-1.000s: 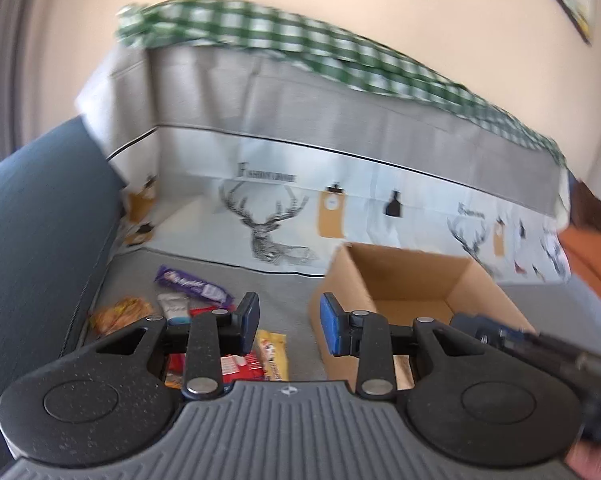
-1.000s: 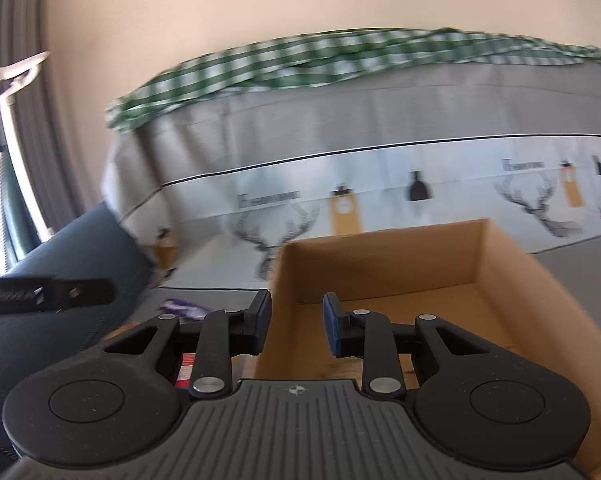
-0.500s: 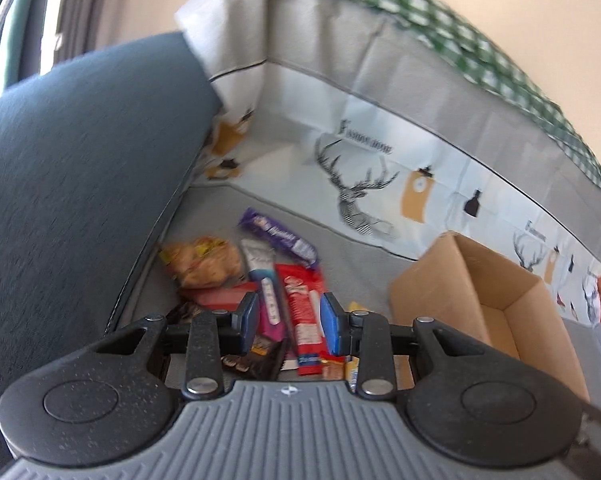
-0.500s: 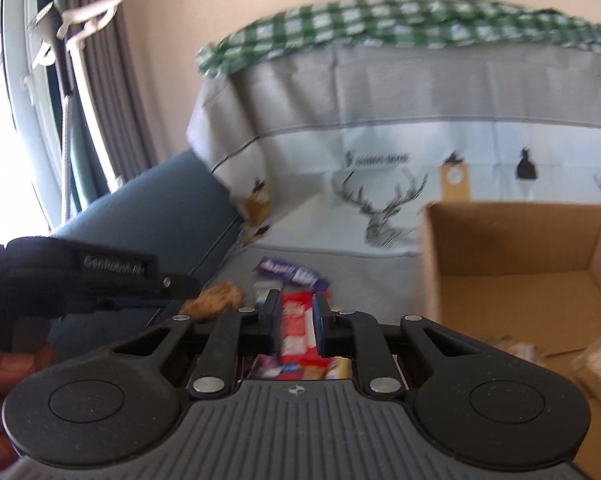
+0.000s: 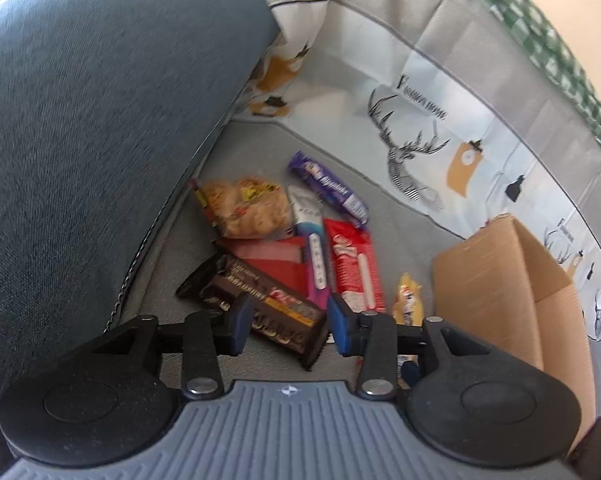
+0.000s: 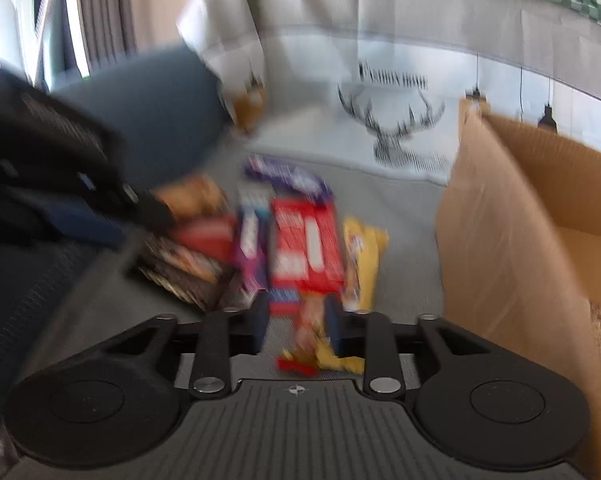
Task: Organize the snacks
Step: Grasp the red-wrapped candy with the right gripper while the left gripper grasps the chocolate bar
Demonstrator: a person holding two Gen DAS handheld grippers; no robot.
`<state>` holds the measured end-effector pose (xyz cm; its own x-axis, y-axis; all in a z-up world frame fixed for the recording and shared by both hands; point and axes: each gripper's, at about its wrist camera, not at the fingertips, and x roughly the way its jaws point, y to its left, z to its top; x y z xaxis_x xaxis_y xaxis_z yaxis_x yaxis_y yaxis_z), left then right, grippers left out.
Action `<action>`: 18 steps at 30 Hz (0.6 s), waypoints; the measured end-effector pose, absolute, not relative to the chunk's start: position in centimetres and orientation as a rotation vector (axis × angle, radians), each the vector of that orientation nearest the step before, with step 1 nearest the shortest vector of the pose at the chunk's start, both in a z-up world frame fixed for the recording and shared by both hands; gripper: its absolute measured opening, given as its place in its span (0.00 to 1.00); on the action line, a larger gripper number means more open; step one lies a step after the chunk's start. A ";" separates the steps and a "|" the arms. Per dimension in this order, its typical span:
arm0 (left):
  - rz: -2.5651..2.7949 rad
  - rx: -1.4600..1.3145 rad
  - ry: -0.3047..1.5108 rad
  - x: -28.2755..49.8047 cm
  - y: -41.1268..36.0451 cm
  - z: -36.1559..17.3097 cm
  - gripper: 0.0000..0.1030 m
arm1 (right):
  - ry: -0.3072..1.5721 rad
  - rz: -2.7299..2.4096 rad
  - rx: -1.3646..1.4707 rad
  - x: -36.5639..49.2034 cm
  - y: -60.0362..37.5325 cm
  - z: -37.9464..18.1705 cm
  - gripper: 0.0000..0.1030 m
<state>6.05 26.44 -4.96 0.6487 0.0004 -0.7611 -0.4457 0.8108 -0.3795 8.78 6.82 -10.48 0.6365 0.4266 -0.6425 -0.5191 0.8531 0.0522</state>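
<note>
- Right now you have both grippers tipped down at the snack pile on the grey seat, between the blue armrest (image 5: 100,120) on the left and the box (image 5: 496,280) on the right.
- Far left of the pile: the biscuit bag (image 5: 244,206) lies against the armrest seam. It looks soft and crinkly, so a hard pinch could crush what is inside.
- Your left gripper (image 5: 286,322) is spreading, its jaws either side of the dark bar (image 5: 256,306) but not pressing it. The bar lies slantwise across the gap, so closing as you stand may catch only a corner and let it swivel out.
- The dark bar also overlaps the red pack (image 5: 276,260); a low scoop could drag that pack along.
- Middle: the purple bar (image 5: 326,188), the white-and-pink stick (image 5: 312,248) and the red-and-white bar (image 5: 354,264) lie side by side, touching. Grabbing one may nudge its neighbours.
- Your right gripper (image 6: 296,322) is opening too, with a red-and-yellow wrapper (image 6: 314,344) seen between the jaws. The view is blurred, so I cannot tell whether the pads touch it; going for it at this pace risks a missed or skewed hold.
- The yellow pack (image 6: 364,256) lies just right of the pile, near the box wall, where the right jaw could bump the cardboard.
- Both tools crowd the same pile, so they could knock each other.
</note>
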 end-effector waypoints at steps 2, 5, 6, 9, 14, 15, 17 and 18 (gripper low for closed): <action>0.283 -0.629 0.855 6.3 27.0 -5.7 0.55 | 0.726 0.547 -0.109 9.5 6.8 -11.4 0.33; 0.301 -0.699 0.890 6.8 27.8 -6.9 0.63 | 0.771 0.525 -0.135 10.2 7.3 -13.0 0.35; 0.306 -0.723 0.901 7.0 28.0 -7.4 0.69 | 0.781 0.523 -0.109 10.5 7.3 -13.1 0.35; 0.338 -0.771 0.917 7.7 28.4 -8.5 0.75 | 0.769 0.532 -0.121 10.6 7.7 -13.2 0.35; 0.389 -0.818 0.937 9.3 28.4 -9.8 0.78 | 0.770 0.565 -0.133 10.7 8.0 -13.0 0.19; 0.400 -0.806 0.931 9.6 28.2 -9.8 0.79 | 0.773 0.579 -0.130 10.7 8.0 -12.9 0.18; 0.412 -0.751 0.933 10.4 27.6 -9.6 0.79 | 0.772 0.605 -0.132 10.5 8.0 -12.8 0.18; 0.420 -0.720 0.940 10.7 27.3 -9.5 0.77 | 0.768 0.615 -0.136 10.4 8.0 -12.7 0.18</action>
<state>10.66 27.27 -9.54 0.5360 0.0217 -0.8439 -0.6141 0.6960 -0.3721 10.38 7.98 -12.66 0.5546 0.4702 -0.6865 -0.5667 0.8175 0.1021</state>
